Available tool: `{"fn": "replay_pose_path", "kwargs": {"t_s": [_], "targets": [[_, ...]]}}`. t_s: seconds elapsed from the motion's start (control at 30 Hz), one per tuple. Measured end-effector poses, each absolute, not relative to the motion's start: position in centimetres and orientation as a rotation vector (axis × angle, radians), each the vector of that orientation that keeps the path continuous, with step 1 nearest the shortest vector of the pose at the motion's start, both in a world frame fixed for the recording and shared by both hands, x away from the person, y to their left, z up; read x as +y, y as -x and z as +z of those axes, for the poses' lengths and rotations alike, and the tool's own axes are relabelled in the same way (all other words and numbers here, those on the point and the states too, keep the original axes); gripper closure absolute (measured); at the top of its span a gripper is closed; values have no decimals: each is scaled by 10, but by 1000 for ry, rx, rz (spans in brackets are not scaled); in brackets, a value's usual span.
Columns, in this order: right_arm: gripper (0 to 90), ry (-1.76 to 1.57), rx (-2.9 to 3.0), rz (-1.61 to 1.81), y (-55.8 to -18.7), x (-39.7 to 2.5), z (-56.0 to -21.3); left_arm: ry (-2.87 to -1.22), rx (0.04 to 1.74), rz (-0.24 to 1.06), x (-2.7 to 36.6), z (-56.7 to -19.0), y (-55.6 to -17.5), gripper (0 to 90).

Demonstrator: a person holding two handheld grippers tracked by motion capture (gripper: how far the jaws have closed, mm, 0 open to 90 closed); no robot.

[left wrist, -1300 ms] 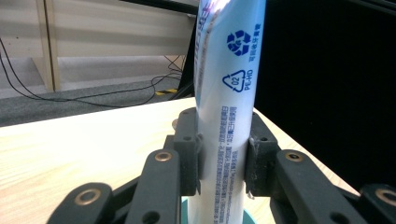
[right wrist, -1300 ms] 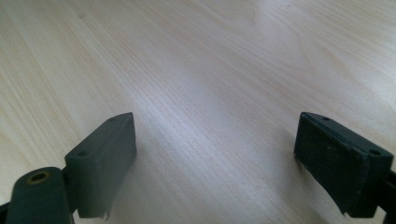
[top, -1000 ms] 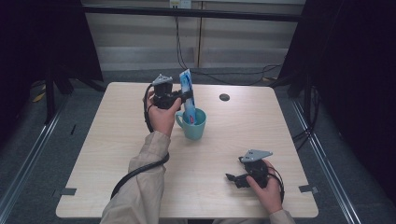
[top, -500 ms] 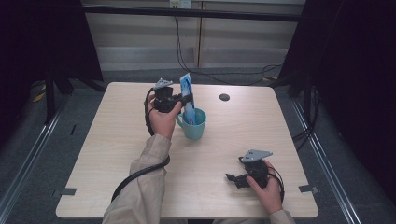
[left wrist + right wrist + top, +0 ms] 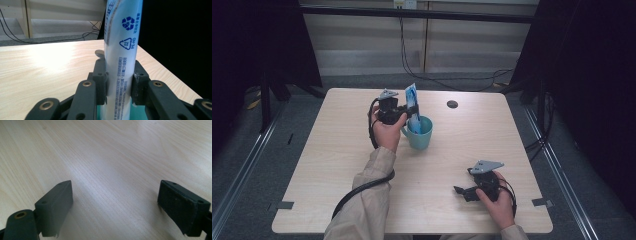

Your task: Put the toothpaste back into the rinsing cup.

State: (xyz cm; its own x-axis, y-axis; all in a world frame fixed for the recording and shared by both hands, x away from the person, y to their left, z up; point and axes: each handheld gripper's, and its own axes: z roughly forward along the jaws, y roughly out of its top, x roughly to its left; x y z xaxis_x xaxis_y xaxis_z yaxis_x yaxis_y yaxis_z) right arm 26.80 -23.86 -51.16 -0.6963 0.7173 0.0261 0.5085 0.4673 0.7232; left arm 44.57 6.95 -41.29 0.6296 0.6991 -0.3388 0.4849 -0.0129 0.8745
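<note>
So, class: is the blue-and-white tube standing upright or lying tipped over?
Upright. The tube stands with its lower end inside the teal mug, and the left gripper has both jaws shut on its sides.

Item: light wood-grain table (image 5: 337,165), rectangular with rounded corners, standing on a grey floor (image 5: 242,170) between two metal floor rails. Resting directly on it: a teal mug (image 5: 422,136) sitting just past centre toward 12 o'clock, its handle pointing toward 9 o'clock; a small dark round disc (image 5: 452,104) lying at 1 o'clock near the far edge, well apart from the mug. Two grey tape patches are sticking to the near corners, one at 7 o'clock (image 5: 285,205) and one at 5 o'clock (image 5: 539,202).
</note>
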Motion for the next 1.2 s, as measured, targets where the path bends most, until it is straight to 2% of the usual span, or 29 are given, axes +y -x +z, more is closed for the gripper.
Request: {"fn": "replay_pose_path", "kwargs": {"t_s": [1.2], "targets": [[124, -1043, 2440, 1060, -268, -239, -512, -1699, 975, 211, 55, -427, -446, 699]]}}
